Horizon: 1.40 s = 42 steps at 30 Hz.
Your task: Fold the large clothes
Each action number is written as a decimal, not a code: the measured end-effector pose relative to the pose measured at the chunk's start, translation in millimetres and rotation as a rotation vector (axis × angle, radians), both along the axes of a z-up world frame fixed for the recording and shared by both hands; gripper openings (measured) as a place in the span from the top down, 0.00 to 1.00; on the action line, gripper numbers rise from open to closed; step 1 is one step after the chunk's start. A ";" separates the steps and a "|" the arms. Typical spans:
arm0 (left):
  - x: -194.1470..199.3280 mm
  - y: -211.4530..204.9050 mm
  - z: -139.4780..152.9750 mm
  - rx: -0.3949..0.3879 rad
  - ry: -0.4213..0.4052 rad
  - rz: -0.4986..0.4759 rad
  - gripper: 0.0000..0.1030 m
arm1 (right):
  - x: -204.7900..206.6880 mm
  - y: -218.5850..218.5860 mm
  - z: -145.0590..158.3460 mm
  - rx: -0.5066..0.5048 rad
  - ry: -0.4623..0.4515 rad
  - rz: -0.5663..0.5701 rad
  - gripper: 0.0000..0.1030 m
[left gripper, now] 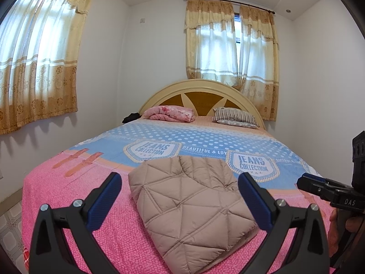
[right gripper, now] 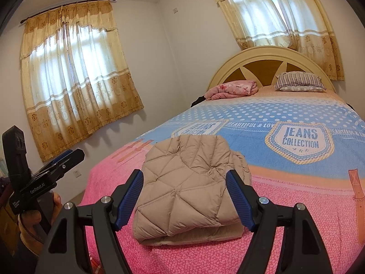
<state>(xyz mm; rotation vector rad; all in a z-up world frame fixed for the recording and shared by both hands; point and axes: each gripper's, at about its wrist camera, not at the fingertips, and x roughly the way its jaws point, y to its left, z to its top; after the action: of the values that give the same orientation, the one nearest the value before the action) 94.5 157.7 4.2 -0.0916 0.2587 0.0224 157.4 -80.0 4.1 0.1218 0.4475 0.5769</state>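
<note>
1. The quilted jacket (left gripper: 189, 203) is a puffy beige-tan thing with diamond and triangle stitching all over. It's folded into a chunky, roughly rectangular bundle, with the layers stacked and a fold edge showing along the near side in the right wrist view (right gripper: 189, 191).
2. It sits on the bed (left gripper: 68, 196), on the pink speckled end of the bedspread, near the foot. Its far edge just reaches the orange band where the pink turns into the blue polka-dot part with the "JEANS COLLECTION" badges (left gripper: 253, 163).
3. The left tool (left gripper: 180, 194) has its blue-padded fingers (left gripper: 253, 196) spread wide apart, one on each side of the jacket in the picture, hovering above it with nothing pinched between them.
4. The right tool (right gripper: 184, 196) looks the same: fingers wide apart, framing the jacket from the other side, not gripping the fabric.
5. Each tool shows up at the edge of the other's view, with a hand (right gripper: 34, 219) wrapped around the grip.
6. No real containers here. The bed carries everything: a bundled pink floral blanket (left gripper: 171, 113) and a striped pillow (left gripper: 235, 117) up by the arched cream headboard (left gripper: 200, 86).
7. Gold-patterned curtains (left gripper: 232, 43) hang over both windows.
</note>
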 end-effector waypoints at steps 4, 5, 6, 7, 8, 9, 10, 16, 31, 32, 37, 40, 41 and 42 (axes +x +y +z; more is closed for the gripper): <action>0.0 -0.6 0.4 0.006 0.005 -0.002 0.00 | 0.0 -0.1 -0.1 0.000 0.001 -0.001 0.27; -0.3 -0.9 0.8 0.011 0.005 -0.005 0.00 | 0.1 -0.2 -0.1 0.001 0.001 0.001 0.27; -0.8 -1.5 1.7 0.017 0.005 -0.002 0.00 | -0.1 0.0 0.0 0.001 -0.001 0.000 0.27; -1.0 -1.8 2.4 0.020 0.004 0.005 0.00 | -0.6 -0.1 0.5 0.000 -0.004 -0.001 0.27; -1.3 -2.7 3.1 0.026 0.006 0.013 0.00 | -1.2 -0.4 0.9 0.001 -0.006 0.000 0.27; -1.5 -3.2 3.5 0.030 0.005 0.014 0.00 | -1.9 -0.4 1.4 0.002 -0.008 0.001 0.27; -2.2 -4.3 4.3 0.035 0.003 0.015 0.00 | -2.6 -0.1 2.1 0.003 -0.011 0.002 0.27; -2.5 -9.2 5.1 0.059 0.003 0.012 0.00 | -6.0 4.1 4.7 -0.013 -0.027 0.016 0.27; -0.6 -7.3 -1.2 0.064 -0.001 0.026 0.00 | -7.1 5.5 -0.5 -0.015 -0.021 0.022 0.27; -0.4 -7.9 -1.4 0.067 0.001 0.020 0.00 | -7.0 5.5 -1.4 -0.016 -0.020 0.021 0.27; 2.8 -7.9 -2.5 0.056 0.021 0.031 0.00 | -6.4 4.3 -6.9 -0.017 -0.011 0.018 0.27; 5.0 -7.8 -2.8 0.053 0.034 0.015 0.00 | -6.4 3.3 -8.3 -0.016 -0.009 0.014 0.27; 5.3 -8.4 -2.5 0.053 0.033 0.018 0.00 | -6.0 2.6 -9.0 -0.014 -0.007 0.013 0.27; 4.7 -8.5 -2.5 0.053 0.030 0.019 0.00 | -5.8 2.0 -9.8 -0.014 -0.005 0.012 0.27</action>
<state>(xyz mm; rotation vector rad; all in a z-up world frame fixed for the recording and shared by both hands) 99.2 149.2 1.7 -0.0408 0.2874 0.0492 151.6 -78.0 -5.6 0.1049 0.4477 0.5853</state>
